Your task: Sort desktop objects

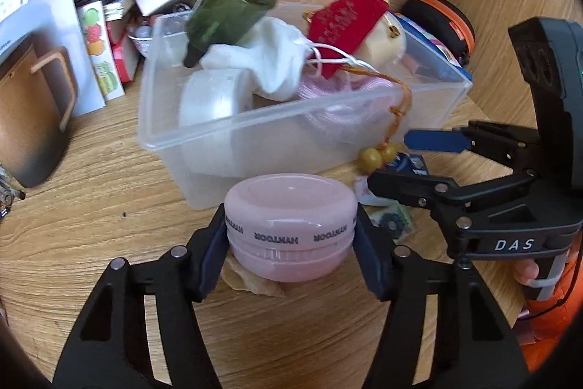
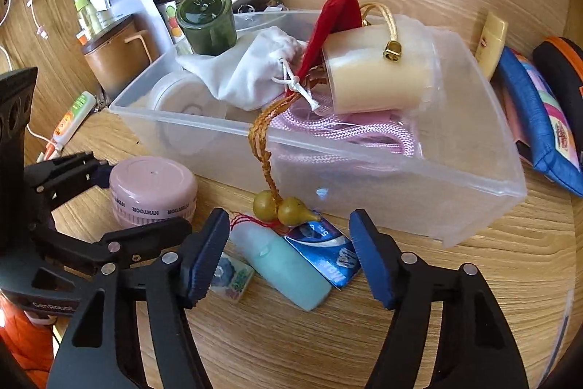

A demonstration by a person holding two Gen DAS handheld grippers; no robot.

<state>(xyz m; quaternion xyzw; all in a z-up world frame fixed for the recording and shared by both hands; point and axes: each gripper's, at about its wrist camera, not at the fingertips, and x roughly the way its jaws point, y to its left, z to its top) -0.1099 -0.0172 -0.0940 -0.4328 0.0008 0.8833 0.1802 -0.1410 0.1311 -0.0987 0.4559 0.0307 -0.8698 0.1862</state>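
Here the left gripper point(image 1: 289, 236) is seen clamped on the pink round case point(image 1: 289, 225), both blue pads pressed to its sides, the case held low just in front of the clear bin point(image 1: 255, 119). The right gripper point(image 2: 286, 257) is held wide apart with nothing between its pads, poised over the mint tube point(image 2: 291, 261) and blue packet point(image 2: 324, 250) lying on the wooden desk point(image 2: 455, 298).

The sorting is judged well underway: a green bottle point(image 1: 229, 6), white pouch point(image 1: 269, 57), cream jar point(image 2: 375, 75) and pink cord point(image 2: 349, 130) are already lodged in the bin. The case, tube, packet and a small tile point(image 2: 233, 276) are left outside.
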